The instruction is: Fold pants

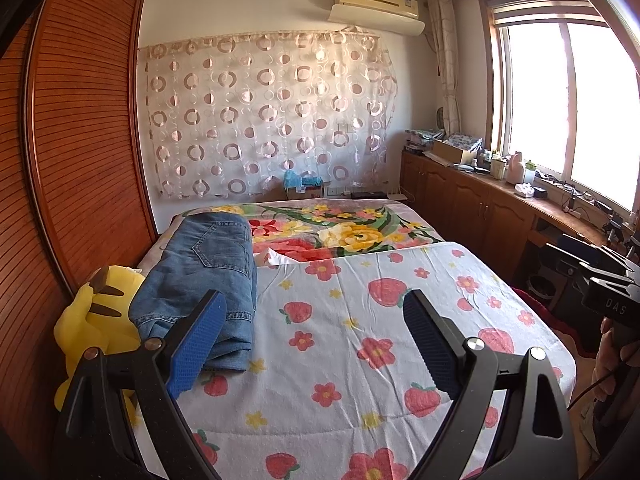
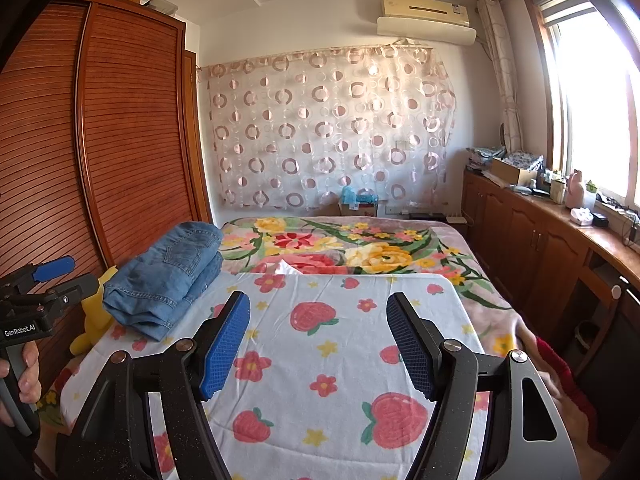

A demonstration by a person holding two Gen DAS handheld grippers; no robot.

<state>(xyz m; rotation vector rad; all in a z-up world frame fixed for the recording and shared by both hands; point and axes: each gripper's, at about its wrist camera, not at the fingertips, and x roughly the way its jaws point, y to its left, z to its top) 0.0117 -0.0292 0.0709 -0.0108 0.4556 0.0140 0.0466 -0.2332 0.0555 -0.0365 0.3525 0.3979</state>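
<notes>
Folded blue denim pants [image 1: 200, 276] lie in a thick stack at the left edge of the bed, on the strawberry-print sheet [image 1: 360, 340]. My left gripper [image 1: 314, 304] hangs open above the sheet, its left blue pad [image 1: 196, 340] just in front of the pants' near end, apart from them. In the right wrist view the pants [image 2: 168, 280] lie far left. My right gripper [image 2: 318, 308] is open over bare sheet [image 2: 320, 360], with nothing between its fingers. Each gripper shows at the edge of the other's view, held by a hand.
A yellow plush toy [image 1: 96, 320] sits between the pants and the wooden slatted wardrobe [image 1: 72, 160] on the left. A floral blanket [image 1: 340, 228] covers the far half of the bed. Wooden cabinets [image 1: 480, 200] with clutter run under the window on the right.
</notes>
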